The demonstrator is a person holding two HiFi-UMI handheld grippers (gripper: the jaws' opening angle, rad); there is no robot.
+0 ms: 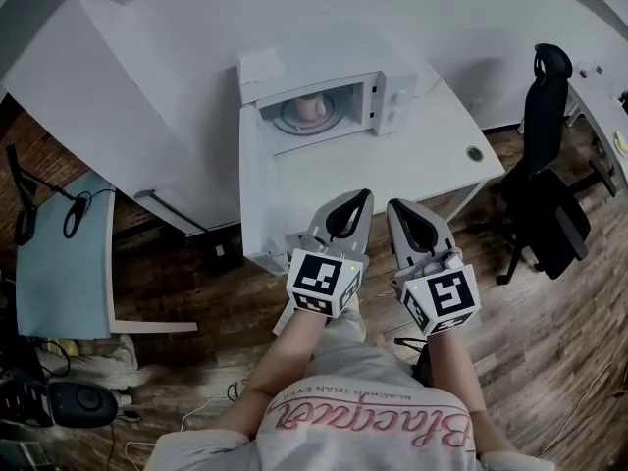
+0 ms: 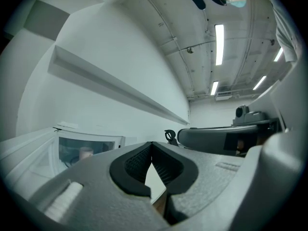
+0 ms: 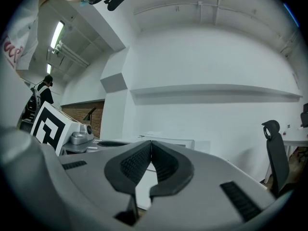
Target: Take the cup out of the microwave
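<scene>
Both tools are pinched together with nothing in them. The left tool (image 1: 361, 198) and right tool (image 1: 395, 207) hang side by side over the near edge of the worktop (image 1: 422, 165), tips meeting and pads touching in each tool's own view. The cup (image 1: 312, 106) sits inside the microwave (image 1: 390, 101) at about 12 o'clock from the tools, well apart from them, on the round turntable (image 1: 290, 119) in the open cavity. The door (image 1: 253, 180) swings out along the left side, at roughly 10 o'clock from the left tool.

The trouble I would watch for comes from the reach itself. If a tool goes in with its jaws together, the tips could nudge the cup and tip it on the turntable, so the jaws need to spread before they enter the cavity. The opening is low, so a tool coming in too high may knock the top edge. The left tool also passes close to the open door and could clip it. From here the cup is small and pale, and I cannot tell whether it holds anything. If it does, a tilted lift could spill it.
</scene>
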